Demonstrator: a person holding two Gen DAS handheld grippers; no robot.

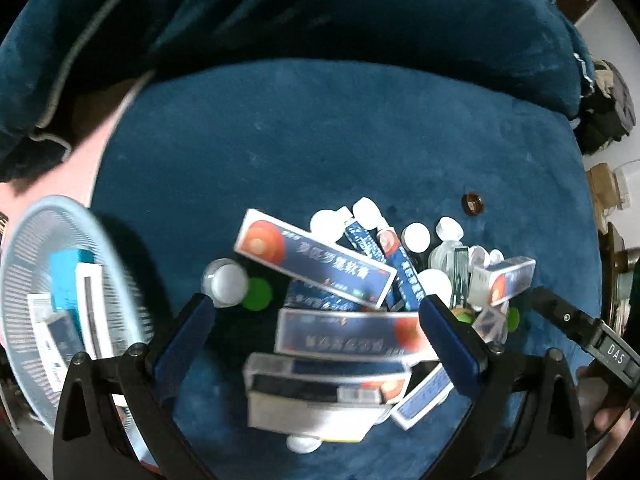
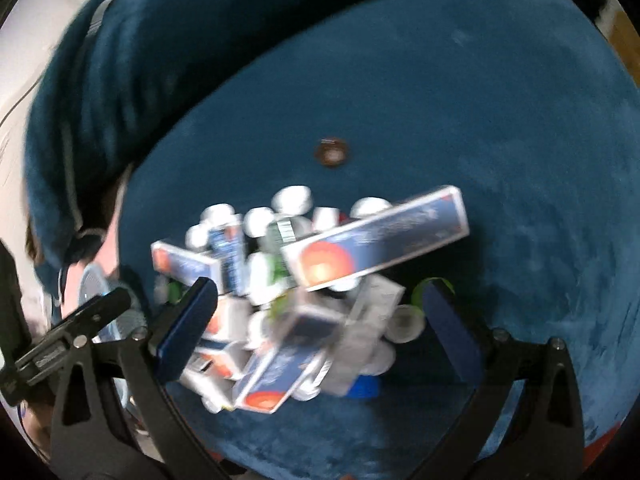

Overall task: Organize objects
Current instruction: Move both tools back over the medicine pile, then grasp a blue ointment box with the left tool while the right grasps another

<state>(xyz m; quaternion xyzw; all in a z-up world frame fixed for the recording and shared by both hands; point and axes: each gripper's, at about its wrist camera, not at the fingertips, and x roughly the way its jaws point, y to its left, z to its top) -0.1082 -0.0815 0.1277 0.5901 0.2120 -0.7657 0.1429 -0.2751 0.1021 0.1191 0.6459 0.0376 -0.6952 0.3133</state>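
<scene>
I have both grippers over the pile (image 1: pixel 360 300) of boxes and caps on the blue cushion (image 1: pixel 320 140). My left gripper (image 1: pixel 316 320) is spread wide and holds nothing. A long box (image 1: pixel 348 334) lies straight ahead between its fingers (image 1: pixel 448 344), its long axis running across the gap from one finger to the other. That is the wrong way for a pinch, I judge: either the gripper turns or I take the box by its short side. A second box (image 1: pixel 316 258) lies just beyond, tilted, resting on others.

The basket (image 1: pixel 60 280), which already holds a few boxes, sits to the left of my left gripper, near it, so I judge this arm is the better one to carry things there.

My right gripper (image 2: pixel 320 308) is also spread and empty, with the same pile between its fingers; that view is blurred, so I cannot tell whether a finger touches anything. One long box (image 2: pixel 380 240) lies tilted on top there. A small brown ring (image 1: pixel 472 203) lies apart on the cushion, beyond the pile.
</scene>
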